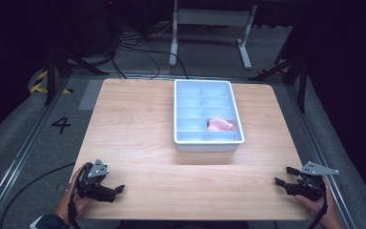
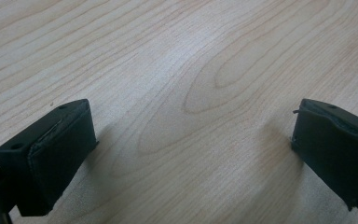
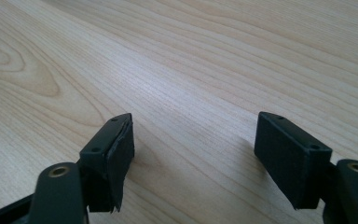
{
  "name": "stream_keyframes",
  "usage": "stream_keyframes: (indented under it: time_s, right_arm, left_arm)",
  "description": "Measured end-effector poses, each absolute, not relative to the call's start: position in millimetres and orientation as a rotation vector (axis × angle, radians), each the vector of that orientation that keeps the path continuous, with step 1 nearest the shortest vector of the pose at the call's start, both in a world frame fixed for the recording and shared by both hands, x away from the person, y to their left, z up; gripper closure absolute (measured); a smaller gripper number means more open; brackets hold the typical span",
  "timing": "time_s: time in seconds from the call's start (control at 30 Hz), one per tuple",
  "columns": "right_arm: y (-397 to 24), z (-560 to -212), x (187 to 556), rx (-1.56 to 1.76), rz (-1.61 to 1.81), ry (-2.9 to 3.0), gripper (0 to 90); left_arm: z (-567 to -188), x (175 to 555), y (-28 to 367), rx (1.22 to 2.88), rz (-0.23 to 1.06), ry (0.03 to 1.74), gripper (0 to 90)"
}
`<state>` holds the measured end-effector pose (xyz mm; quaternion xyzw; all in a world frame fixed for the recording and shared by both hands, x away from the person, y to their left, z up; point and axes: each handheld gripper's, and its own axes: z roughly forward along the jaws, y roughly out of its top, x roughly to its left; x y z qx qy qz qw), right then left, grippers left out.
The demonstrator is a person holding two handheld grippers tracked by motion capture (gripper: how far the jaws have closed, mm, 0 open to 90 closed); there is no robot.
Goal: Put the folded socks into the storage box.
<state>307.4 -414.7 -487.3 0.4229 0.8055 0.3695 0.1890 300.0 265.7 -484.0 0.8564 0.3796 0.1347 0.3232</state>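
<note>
Spread and empty at the table's (image 1: 138, 124) near corners.
Left gripper (image 1: 120, 189), right gripper (image 1: 283, 175) apart; tray (image 1: 203, 143) near far edge.

Looks like a lab or test rig room: the pale wooden table (image 1: 138, 138) sits on grey carpet inside aluminium rails (image 1: 21, 155), with a taped number 4 (image 1: 61, 125) left of it, loose cables (image 1: 138, 47) and a white metal stand (image 1: 209, 28) behind it, all dark around.
</note>
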Motion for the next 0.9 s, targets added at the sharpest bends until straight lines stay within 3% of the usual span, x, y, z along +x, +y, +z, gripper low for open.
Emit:
stream_keyframes:
  time_s: [0.9]
  right_arm:
    - [-414.9, -487.3, 308.4, 1.192, 1.035, 2.262, 29.1]
  left_arm:
    - [-483.8, 301.7, 266.0, 2.252, 0.361, 0.985, 0.0]
